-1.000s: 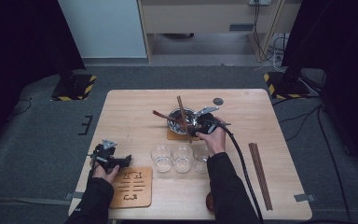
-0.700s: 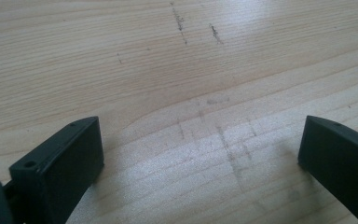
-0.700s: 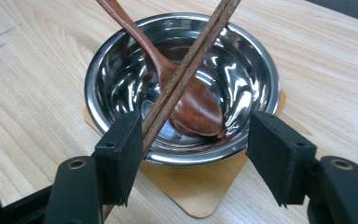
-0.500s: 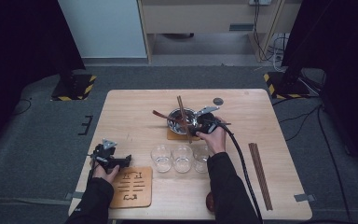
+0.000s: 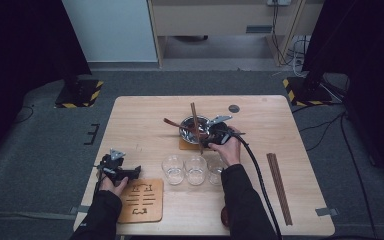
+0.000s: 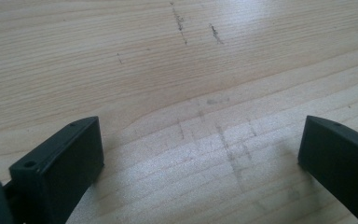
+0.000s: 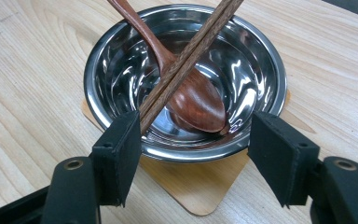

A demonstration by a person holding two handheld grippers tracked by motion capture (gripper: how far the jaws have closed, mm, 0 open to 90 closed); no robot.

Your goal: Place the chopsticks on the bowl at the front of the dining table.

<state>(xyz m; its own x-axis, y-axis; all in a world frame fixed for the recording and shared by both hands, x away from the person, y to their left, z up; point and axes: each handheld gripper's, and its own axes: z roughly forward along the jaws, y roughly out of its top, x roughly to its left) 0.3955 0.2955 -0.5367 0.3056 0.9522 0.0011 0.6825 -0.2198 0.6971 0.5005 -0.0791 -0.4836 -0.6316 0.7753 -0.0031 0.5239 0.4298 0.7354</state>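
Note:
A shiny steel bowl stands on a small wooden coaster near the table's middle. In it lies a dark wooden spoon, and a pair of brown chopsticks leans across it. My right gripper is open at the bowl's near rim, its jaws either side of the rim. The chopsticks' lower end reaches the left jaw's inner edge without being pinched. My left gripper rests open over bare wood at the table's front left, nothing between its jaws.
Three clear glasses stand in a row in front of the bowl. A wooden board with dark markings lies at the front left. Another pair of chopsticks lies at the right. A small dark disc sits behind the bowl.

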